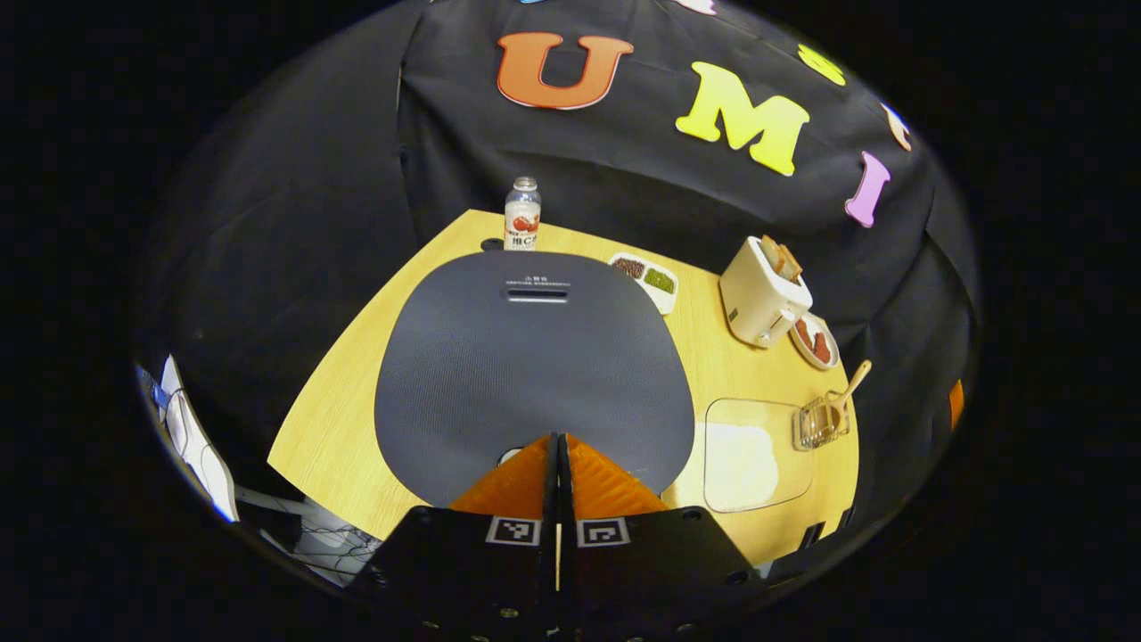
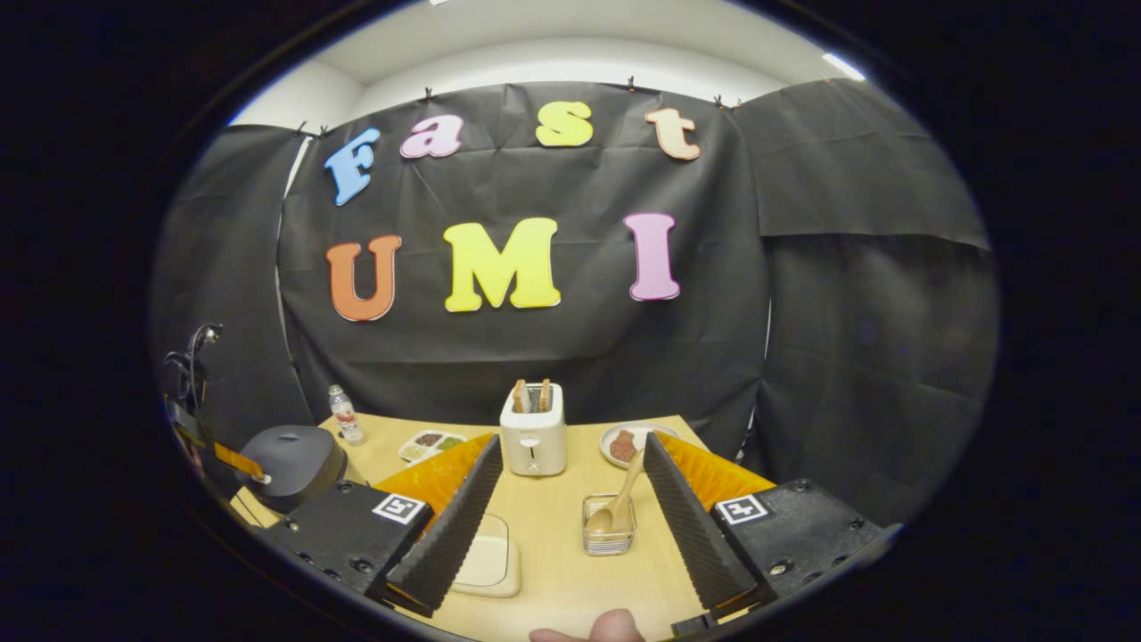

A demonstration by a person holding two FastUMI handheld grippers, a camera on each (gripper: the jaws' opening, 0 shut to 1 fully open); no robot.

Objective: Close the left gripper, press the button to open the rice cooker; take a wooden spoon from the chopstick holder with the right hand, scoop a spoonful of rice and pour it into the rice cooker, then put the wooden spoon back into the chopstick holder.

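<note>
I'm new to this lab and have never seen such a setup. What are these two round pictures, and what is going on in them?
A person holds a hand-held gripper in each hand, and a small fisheye camera rides on each one, looking forward along its two fingers.

In the left gripper view, the left hand-held gripper has its fingers pressed together and hovers over the front edge of the closed rice cooker. Nothing is held.

In the right gripper view, the right hand-held gripper is wide open and empty, pointing at a clear chopstick holder with a wooden spoon standing in it.

Also on the wooden table: a toaster with bread slices, a small bottle, a divided dish of grains, a plate and a container of rice.
</note>
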